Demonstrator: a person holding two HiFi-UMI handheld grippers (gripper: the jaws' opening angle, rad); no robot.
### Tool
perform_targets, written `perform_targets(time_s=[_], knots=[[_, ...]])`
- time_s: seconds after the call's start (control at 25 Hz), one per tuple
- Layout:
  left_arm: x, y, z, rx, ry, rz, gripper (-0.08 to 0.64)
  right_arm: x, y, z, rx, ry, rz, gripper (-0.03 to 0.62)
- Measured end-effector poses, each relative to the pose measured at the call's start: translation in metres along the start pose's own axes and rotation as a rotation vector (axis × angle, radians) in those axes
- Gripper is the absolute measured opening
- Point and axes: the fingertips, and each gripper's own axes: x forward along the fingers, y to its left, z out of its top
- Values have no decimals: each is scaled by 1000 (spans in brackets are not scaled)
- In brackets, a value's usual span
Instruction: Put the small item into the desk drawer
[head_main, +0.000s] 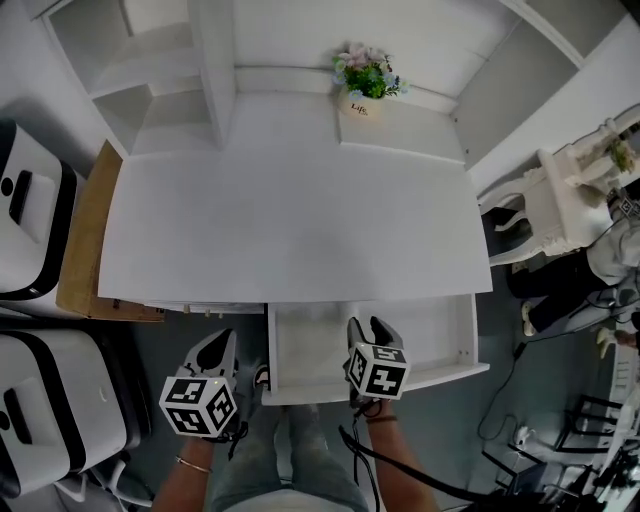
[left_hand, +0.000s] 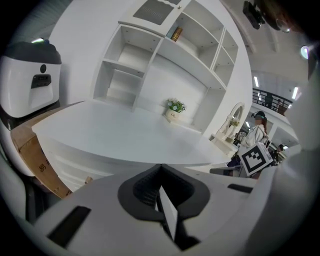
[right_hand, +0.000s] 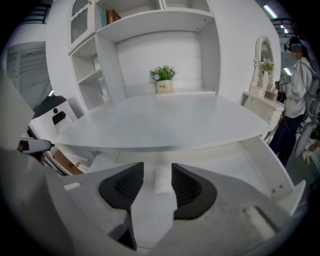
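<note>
The small white item (right_hand: 161, 181) seems to lie loose on the floor of the open drawer (head_main: 440, 330), at 6 o'clock of the desk (head_main: 300, 220), between the spread, untouching jaws of the right hand-held gripper (head_main: 371, 328). Placing looks done; only closing the drawer may remain. The left hand-held gripper (head_main: 224, 340), pressed together and empty, hangs at the drawer's 9 o'clock.

A potted flower plant (head_main: 364, 82) is sitting at the table's (head_main: 300, 200) far edge, while a brown board (head_main: 85, 238) is lying against its left edge.
</note>
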Motion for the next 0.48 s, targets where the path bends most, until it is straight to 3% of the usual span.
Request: perform_targets(time_s=[0.12,0.32,0.48], knots=[[-7,-14,10,27,-3,-27,0,-30,0,17,-4,-58,-10,166],[-20,-46,35,29,-28,-101,0,-84,-5,45,10,-168,-53,87],[-26,-71,69,88,-80,-136,0,-131,-15,81,49,-304,-105,39]])
